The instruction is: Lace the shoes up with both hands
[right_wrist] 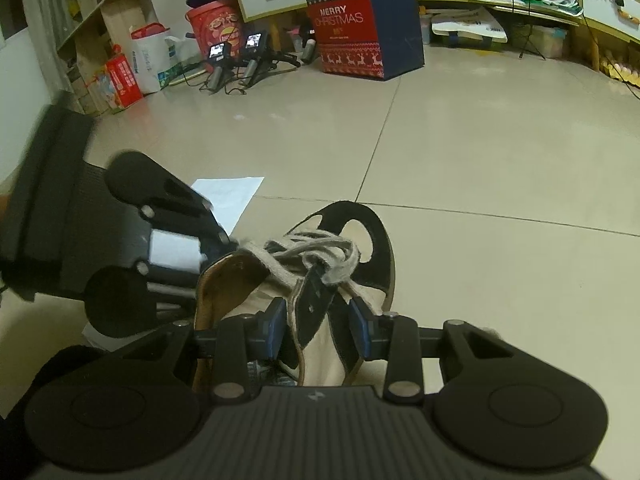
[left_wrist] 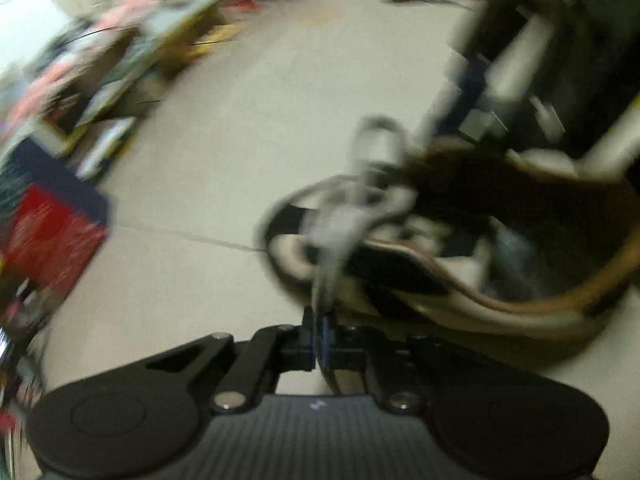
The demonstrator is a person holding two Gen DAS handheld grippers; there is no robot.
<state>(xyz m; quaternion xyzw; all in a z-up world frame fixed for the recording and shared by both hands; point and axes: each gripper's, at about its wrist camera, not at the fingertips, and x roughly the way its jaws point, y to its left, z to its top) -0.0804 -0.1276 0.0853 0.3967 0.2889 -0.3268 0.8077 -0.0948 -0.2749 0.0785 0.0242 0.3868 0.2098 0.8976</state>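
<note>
A cream canvas shoe (right_wrist: 340,292) with black suede patches and a tan-lined collar stands on glossy floor tiles (right_wrist: 500,152). The right gripper (right_wrist: 318,330) is spread wide around its tongue, touching nothing. The left gripper (left_wrist: 318,342) is clenched on the frayed grey lace (left_wrist: 332,248), though heavy blur smears that view.

shoe: the black-and-cream lace-up canvas shoe (right_wrist: 320,280) sits on the floor before my right gripper (right_wrist: 318,330)
paper: the white paper sheet (right_wrist: 232,196) lies left of it
box: the blue-and-red Christmas cardboard box (right_wrist: 360,20) stands behind
</note>
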